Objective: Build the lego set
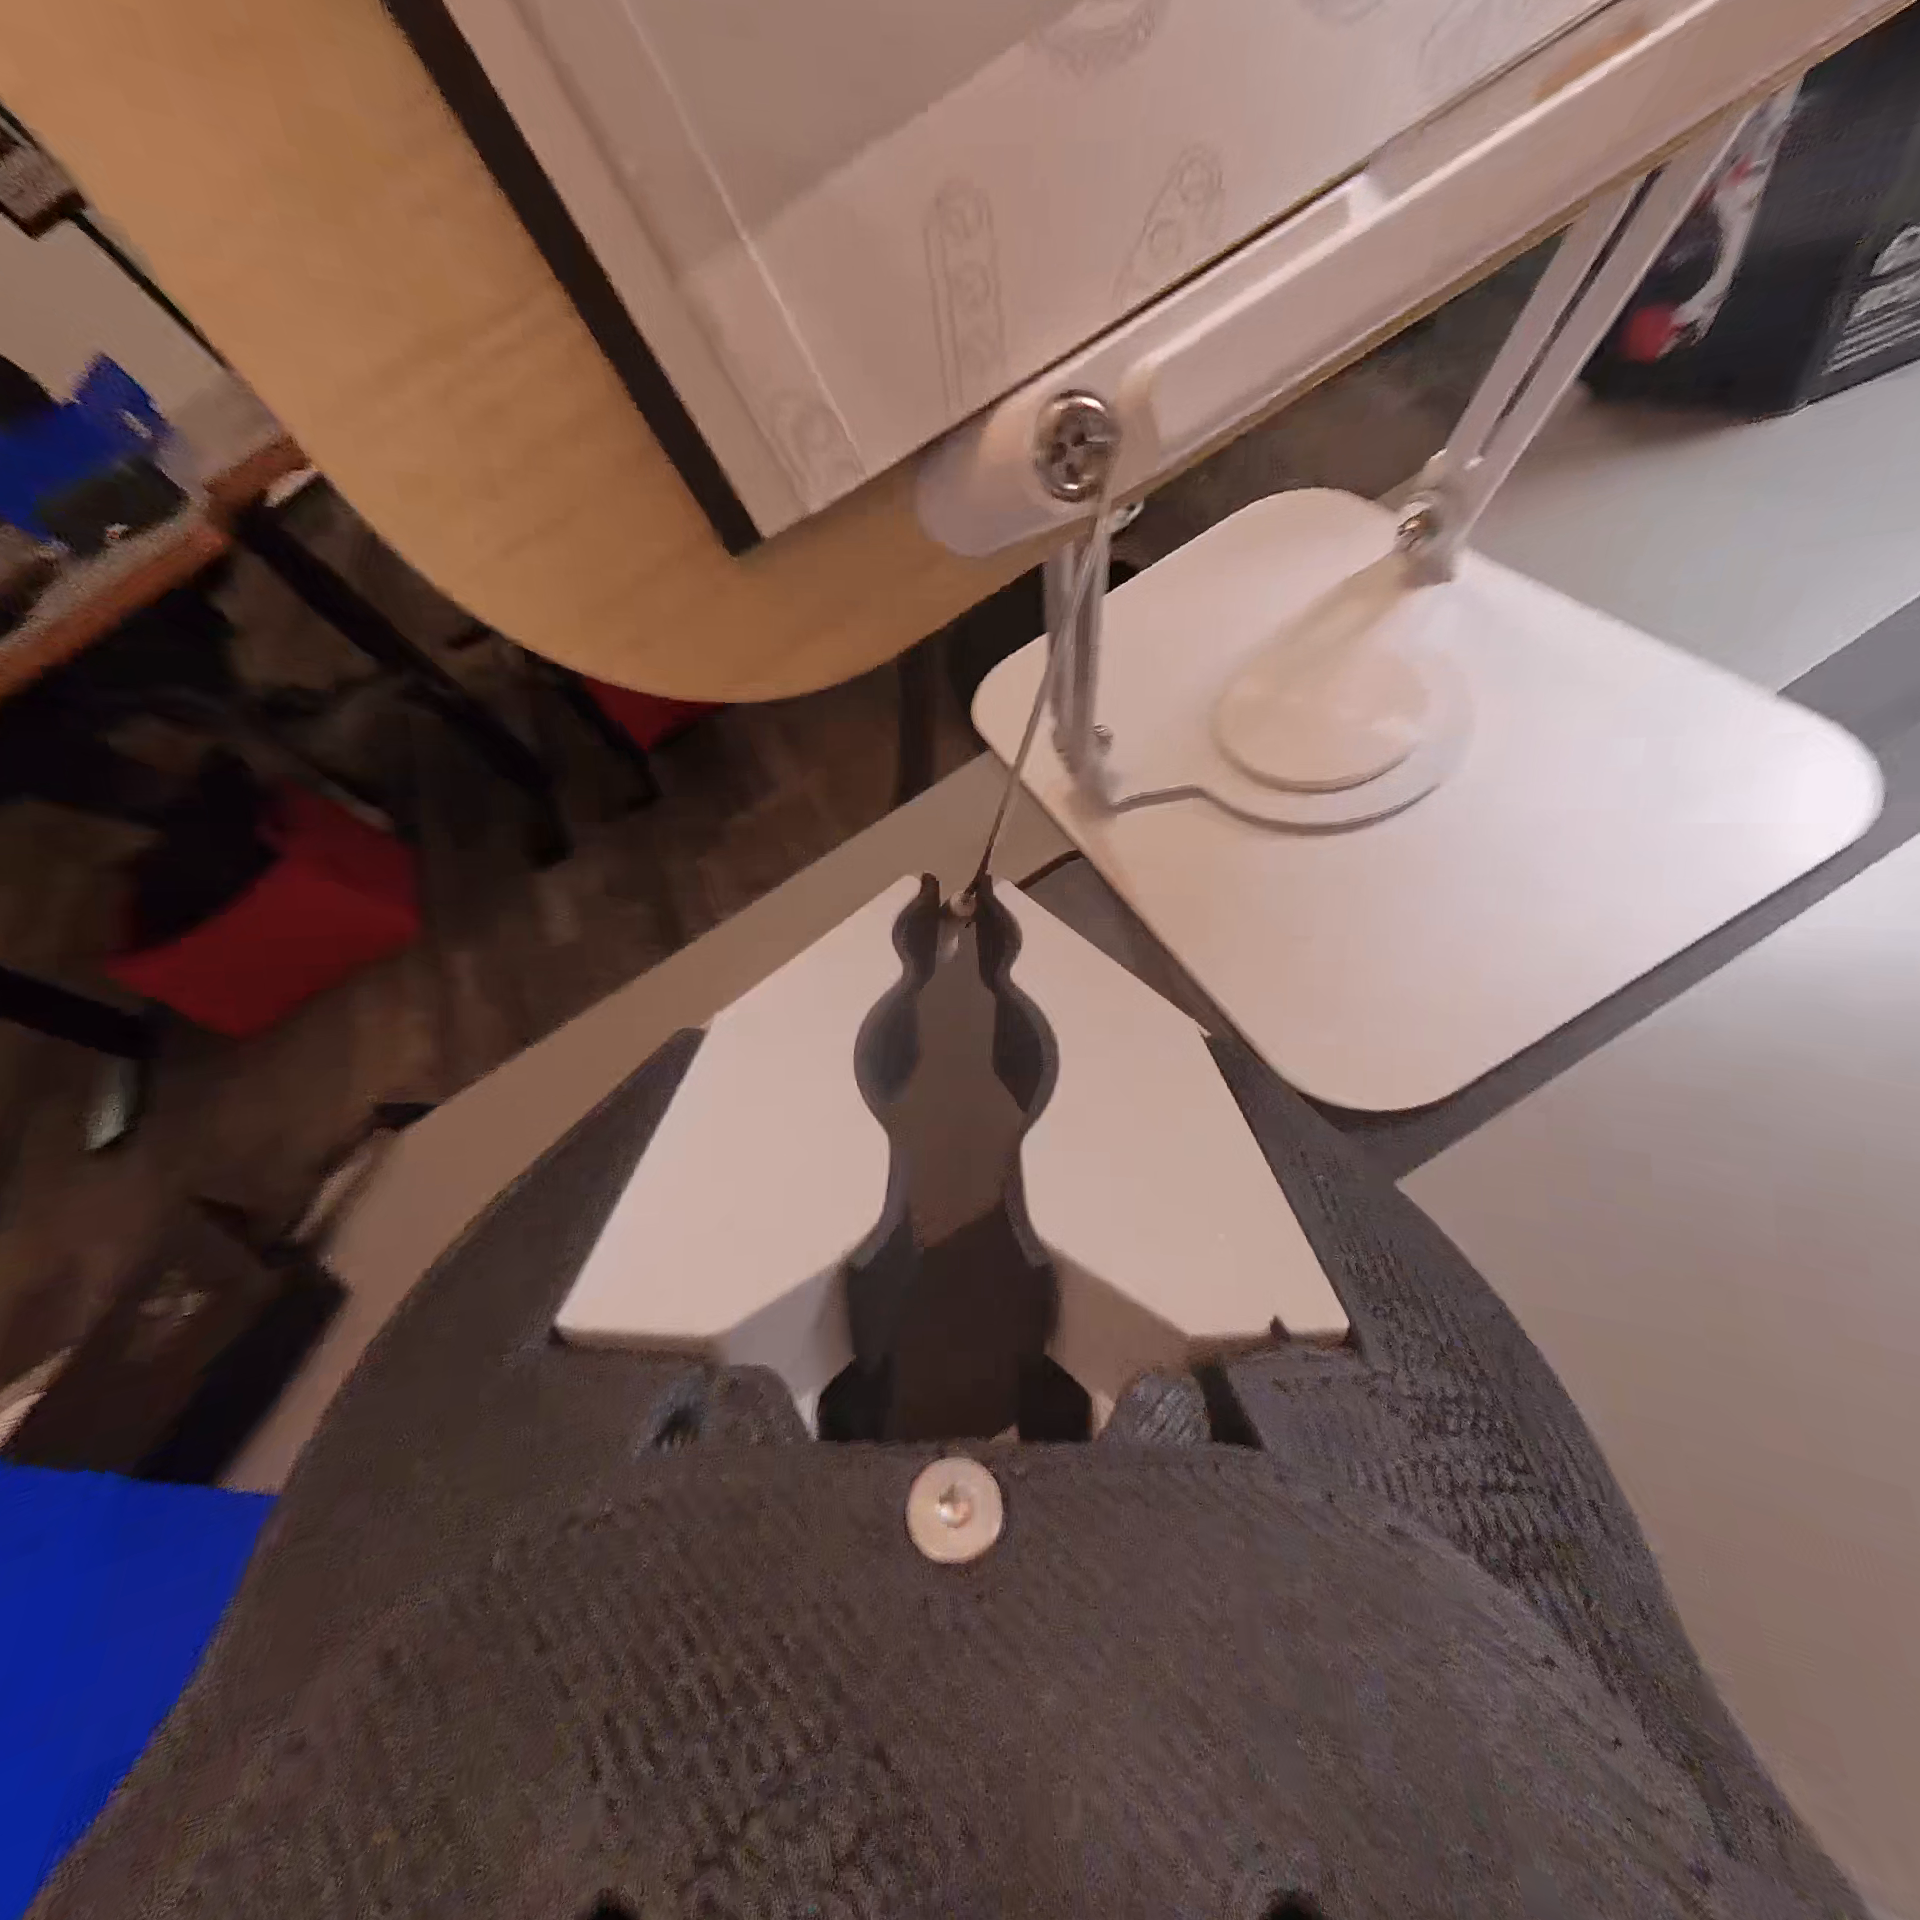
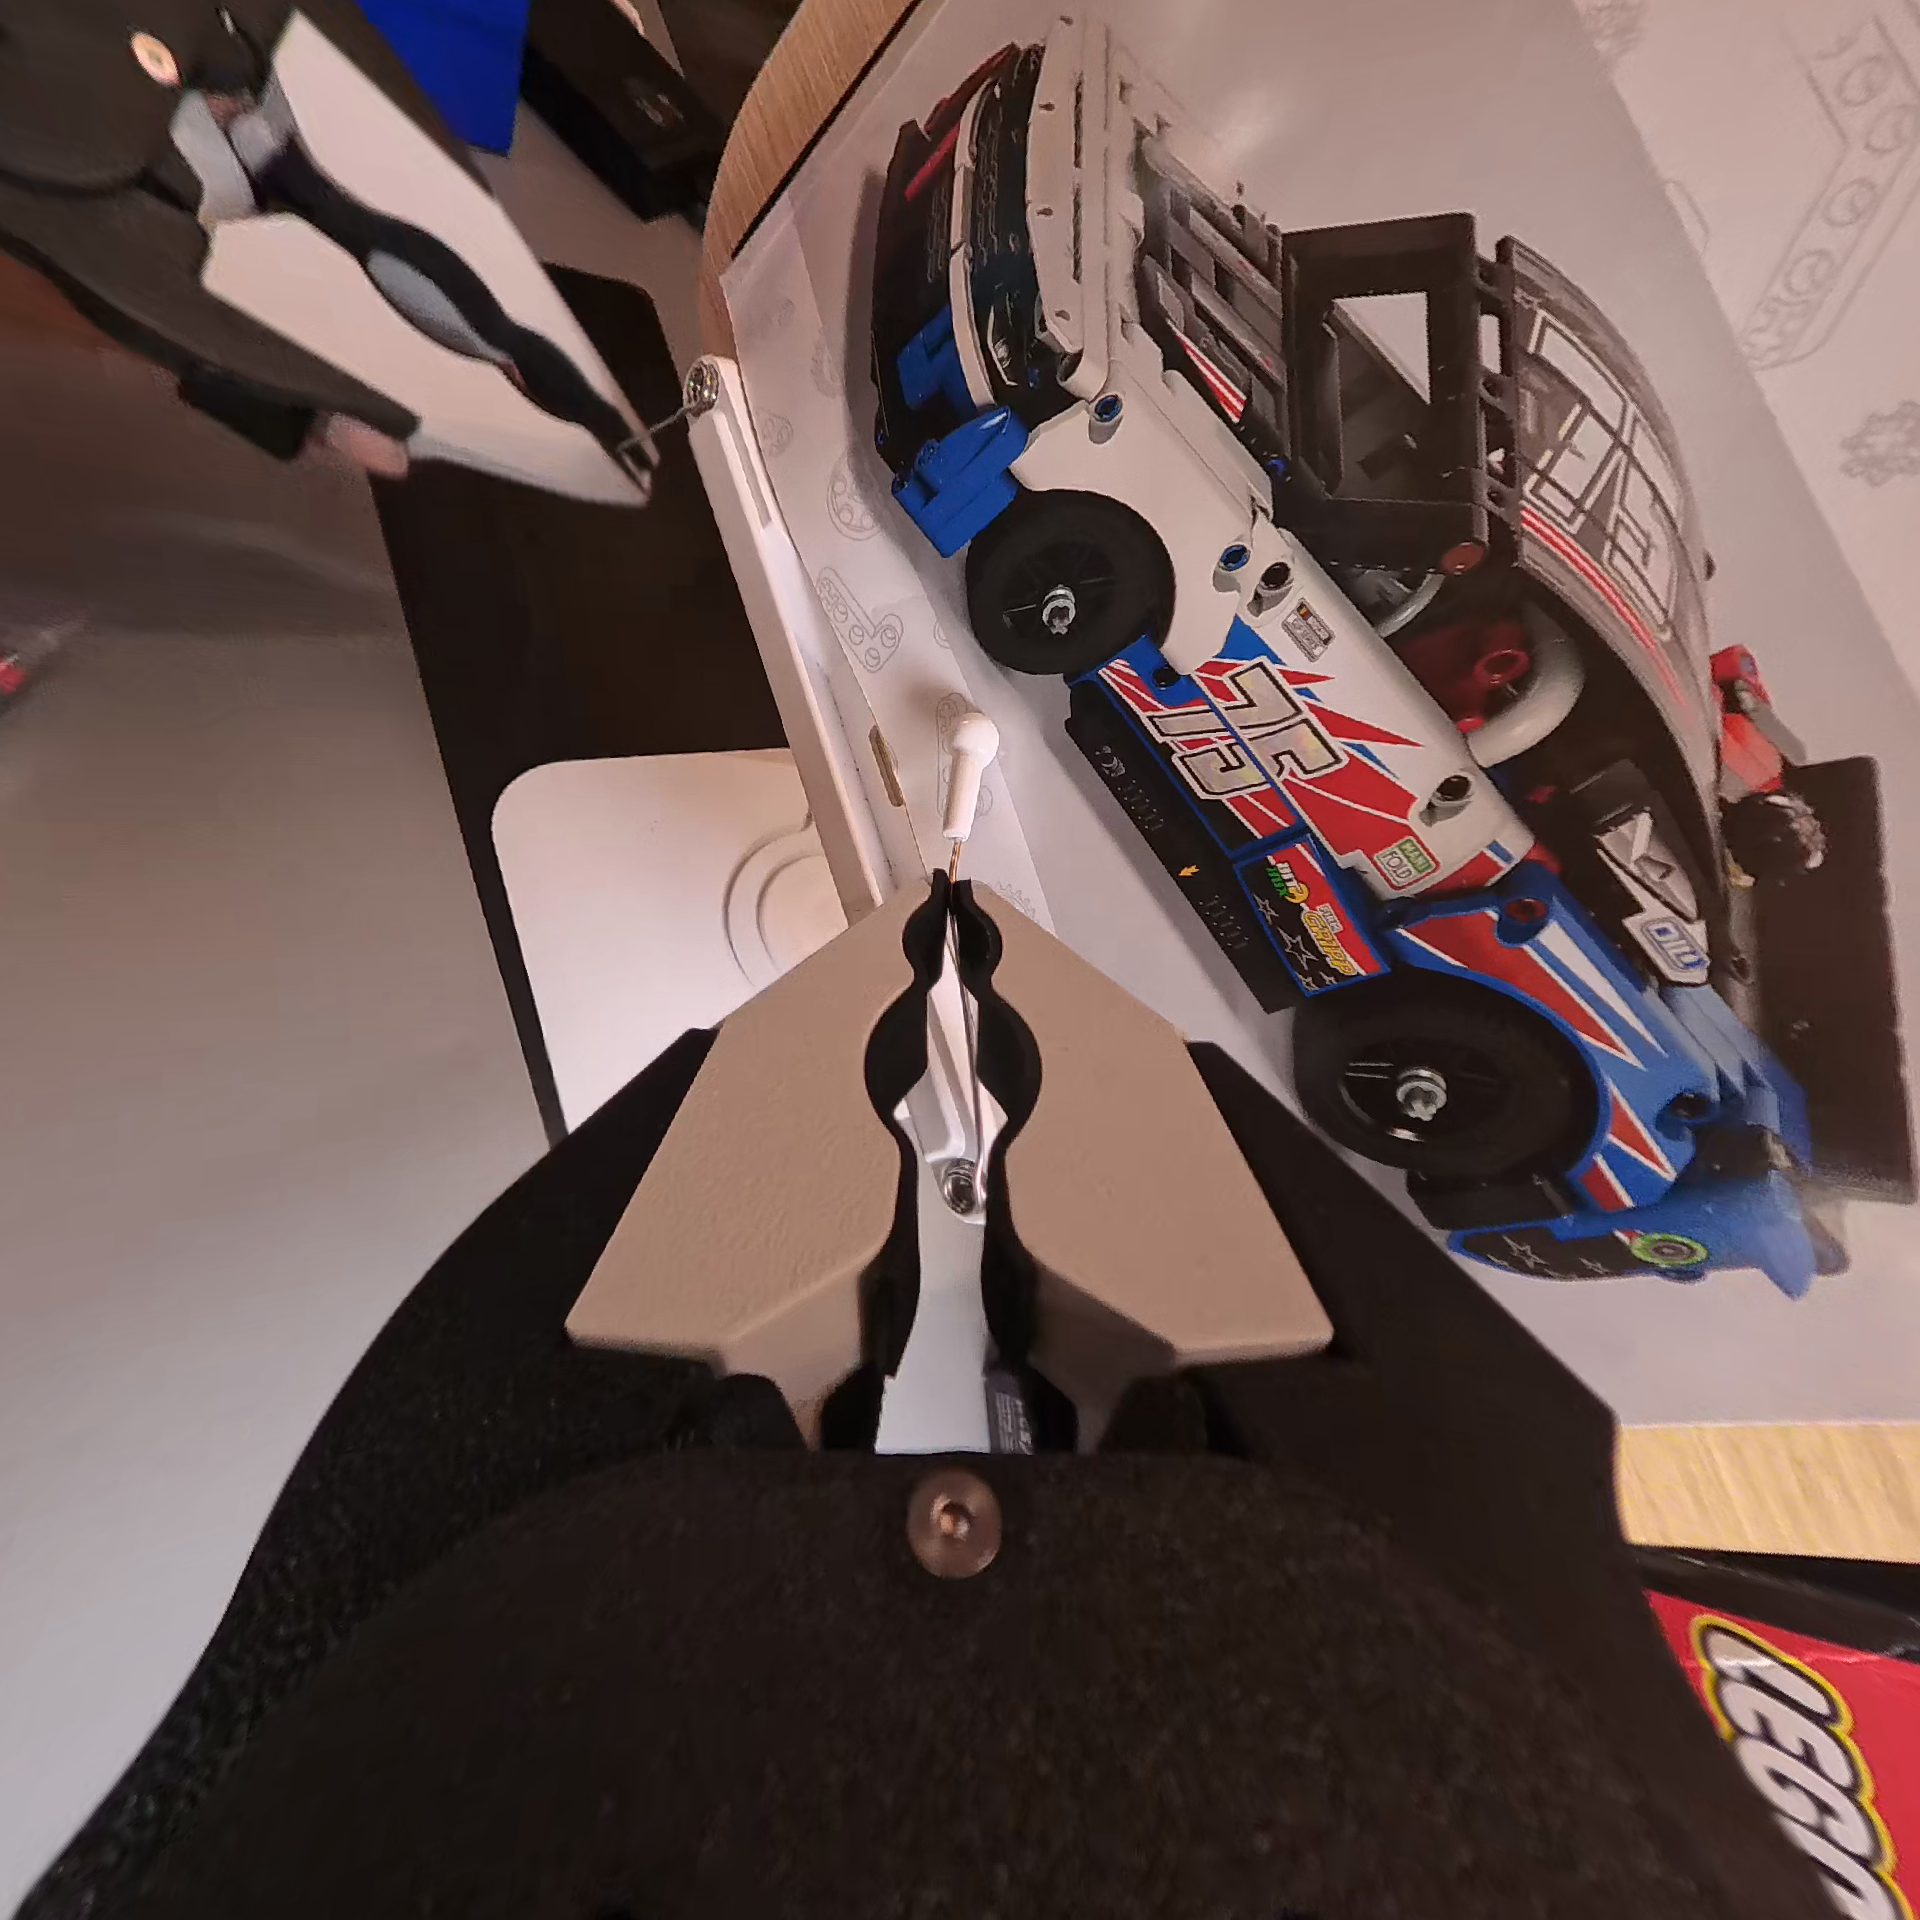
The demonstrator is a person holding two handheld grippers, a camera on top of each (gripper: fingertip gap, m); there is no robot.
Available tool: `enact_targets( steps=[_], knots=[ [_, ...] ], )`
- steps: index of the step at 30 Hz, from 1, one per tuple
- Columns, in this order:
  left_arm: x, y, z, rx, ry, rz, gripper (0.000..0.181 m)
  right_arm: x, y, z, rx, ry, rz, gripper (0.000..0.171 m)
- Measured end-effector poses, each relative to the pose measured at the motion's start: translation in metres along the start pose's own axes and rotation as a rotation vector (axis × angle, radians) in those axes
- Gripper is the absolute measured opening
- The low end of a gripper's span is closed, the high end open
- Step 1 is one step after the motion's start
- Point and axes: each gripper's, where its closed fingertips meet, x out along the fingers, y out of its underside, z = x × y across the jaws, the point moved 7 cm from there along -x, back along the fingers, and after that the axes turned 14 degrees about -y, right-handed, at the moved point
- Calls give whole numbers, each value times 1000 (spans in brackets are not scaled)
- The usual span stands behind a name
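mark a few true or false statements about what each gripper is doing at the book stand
1. The left gripper is shut on a thin wire page clip. True.
2. The right gripper is wide open. False: it is shut on the other wire clip.
3. The instruction booklet shows a green tractor. False: a blue, red and white race car.
4. The stand's white base rests on the table. True.

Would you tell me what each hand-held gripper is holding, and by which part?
Each is shut on a thin metal page-holder wire of the white book stand: the left hand-held gripper at its free end, the right hand-held gripper just below its white tip.
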Motion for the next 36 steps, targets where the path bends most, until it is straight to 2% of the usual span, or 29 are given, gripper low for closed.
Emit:
enact_targets(
  steps=[4,6,10,12,14,16,17,19,21,22,24,26,28,30,34,36],
  knots=[
    [-19,-15,35,31,-163,-73,11,1,-1,0,-7,3,14,0],
    [-24,-27,41,-18,-174,-61,12,2,0,0,2,8,-2,0],
    [-23,-50,45,21,-280,-125,12,2,2,0,30,20,-35,0],
    [-22,-62,44,29,-313,-164,11,2,2,1,27,26,-38,0],
    [-23,-75,42,60,-357,-248,0,3,2,1,35,22,-41,0],
    [-34,-99,32,64,-296,-432,2,3,2,0,34,22,-42,0],
    [-35,-108,27,82,-268,-451,7,3,2,0,33,25,-43,0],
    [-32,-117,23,72,-254,-400,7,3,2,1,37,28,-47,0],
    [-39,-117,38,-63,-298,-417,0,3,2,1,45,37,-49,0],
    [-41,-110,46,-171,-281,-380,7,3,2,2,43,41,-48,0],
    [-36,-90,50,-388,-149,-235,31,3,3,2,35,52,-48,0],
    [-30,-74,43,-512,-29,-170,34,4,3,2,40,52,-51,0],
    [-24,-70,37,-499,11,-168,25,4,2,2,55,52,-53,0],
    [-20,-74,33,-460,9,-180,4,3,2,2,67,53,-50,0],
    [-20,-83,28,-385,-34,-184,2,2,3,1,112,31,-75,0],
    [-28,-92,15,-203,-51,-263,0,3,4,1,128,20,-99,0]
  ],
)
